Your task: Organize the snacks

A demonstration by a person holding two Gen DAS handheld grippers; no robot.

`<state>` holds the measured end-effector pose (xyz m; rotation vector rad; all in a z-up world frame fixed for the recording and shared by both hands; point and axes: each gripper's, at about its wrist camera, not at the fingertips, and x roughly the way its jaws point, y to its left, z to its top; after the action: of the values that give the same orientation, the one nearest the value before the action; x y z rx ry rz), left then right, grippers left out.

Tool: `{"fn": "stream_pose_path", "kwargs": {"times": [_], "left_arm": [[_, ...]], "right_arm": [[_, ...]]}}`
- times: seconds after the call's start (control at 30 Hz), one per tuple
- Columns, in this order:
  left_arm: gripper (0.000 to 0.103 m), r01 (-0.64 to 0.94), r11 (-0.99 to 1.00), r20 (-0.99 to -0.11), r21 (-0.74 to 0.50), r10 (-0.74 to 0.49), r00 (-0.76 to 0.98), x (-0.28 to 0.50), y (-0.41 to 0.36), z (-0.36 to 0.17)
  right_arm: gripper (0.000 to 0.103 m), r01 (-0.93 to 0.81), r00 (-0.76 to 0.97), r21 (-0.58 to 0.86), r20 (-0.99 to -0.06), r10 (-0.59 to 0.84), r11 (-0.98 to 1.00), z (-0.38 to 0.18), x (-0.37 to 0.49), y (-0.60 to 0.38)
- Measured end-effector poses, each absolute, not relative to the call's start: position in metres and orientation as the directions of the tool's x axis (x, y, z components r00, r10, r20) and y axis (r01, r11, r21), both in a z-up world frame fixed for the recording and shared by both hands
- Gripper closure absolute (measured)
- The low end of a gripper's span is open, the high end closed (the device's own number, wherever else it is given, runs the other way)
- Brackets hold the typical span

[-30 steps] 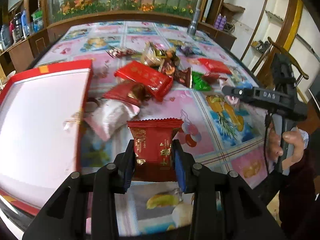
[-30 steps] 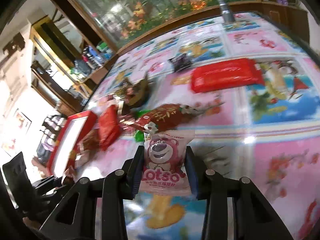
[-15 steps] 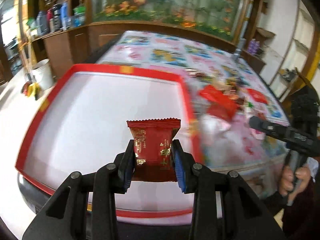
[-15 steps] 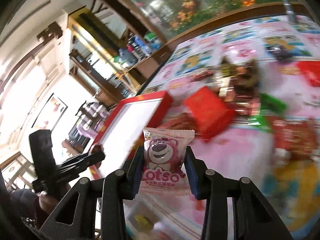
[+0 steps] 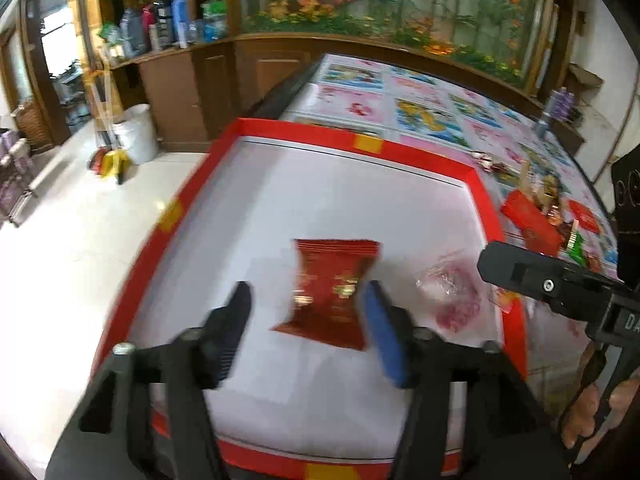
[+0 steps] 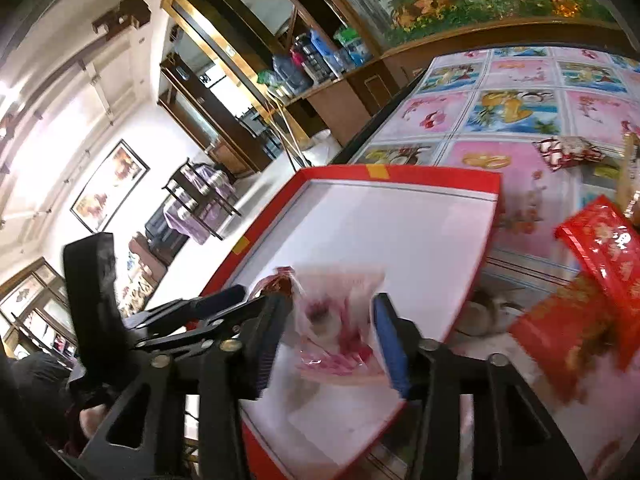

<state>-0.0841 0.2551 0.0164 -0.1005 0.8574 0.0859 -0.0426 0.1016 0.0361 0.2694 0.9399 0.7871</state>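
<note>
1. Left wrist view: the left gripper [image 5: 306, 314] hangs over the red-rimmed white tray [image 5: 360, 136] with its jaws spread wide and nothing clamped. The dark red snack packet [image 5: 332, 292] sits between the fingers, blurred, with a gap on the left side; on the right I cannot tell whether it grazes the blue pad.
2. In the same view, a pink snack packet [image 5: 450, 294] lies blurred over the tray's right part, near the right rim. The right gripper's black body enters from the right edge just above that rim.
3. The tray's far half and its left strip are bare white floor. Beyond the right rim, a heap of loose snacks [image 5: 552, 220] lies on the patterned tablecloth [image 5: 424, 108]. The tray's left rim runs along the table edge, with white floor tiles below.
4. Right wrist view: the right gripper [image 6: 328, 336] has its jaws parted, and the pink snack packet [image 6: 338, 320] is blurred between them over the tray's [image 6: 400, 172] near corner, not pinched.
5. Here the left gripper [image 6: 224, 300] reaches in from the left over the tray's left rim, the dark red snack packet [image 6: 276, 282] at its tip.
6. Bright red packets [image 6: 600, 248] lie on the tablecloth [image 6: 500, 160] right of the tray, apart from its rim. The tray's far portion is open.
</note>
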Motion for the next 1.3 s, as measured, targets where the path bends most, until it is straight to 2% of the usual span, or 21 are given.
{"fn": "stream_pose_path", "kwargs": {"times": [0.1, 0.2, 0.27, 0.47, 0.7, 1.3], "left_arm": [[0.038, -0.149, 0.989, -0.728, -0.015, 0.092, 0.680, -0.096, 0.265, 0.026], [0.032, -0.185, 0.983, -0.700, -0.001, 0.132, 0.702, -0.110, 0.283, 0.036], [0.028, -0.223, 0.975, -0.677, -0.006, 0.160, 0.719, -0.123, 0.301, 0.044], [0.028, -0.276, 0.960, -0.625, -0.054, 0.183, 0.759, -0.158, 0.338, 0.063], [0.022, -0.291, 0.952, -0.569, -0.091, 0.190, 0.800, -0.192, 0.366, 0.075], [0.022, -0.276, 0.953, -0.564, -0.125, 0.161, 0.810, -0.208, 0.380, 0.067]], "right_arm": [[0.040, -0.476, 0.358, 0.534, -0.609, 0.708, 0.699, 0.035, -0.043, 0.105], [0.035, -0.458, 0.387, 0.543, -0.591, 0.708, 0.704, 0.035, -0.044, 0.091], [0.035, -0.453, 0.389, 0.555, -0.581, 0.715, 0.698, 0.038, -0.046, 0.083], [0.035, -0.464, 0.427, 0.492, -0.604, 0.673, 0.736, 0.047, -0.064, 0.079], [0.032, -0.471, 0.493, 0.417, -0.607, 0.624, 0.777, 0.069, -0.090, 0.084], [0.031, -0.489, 0.526, 0.359, -0.606, 0.597, 0.795, 0.088, -0.118, 0.104]]}}
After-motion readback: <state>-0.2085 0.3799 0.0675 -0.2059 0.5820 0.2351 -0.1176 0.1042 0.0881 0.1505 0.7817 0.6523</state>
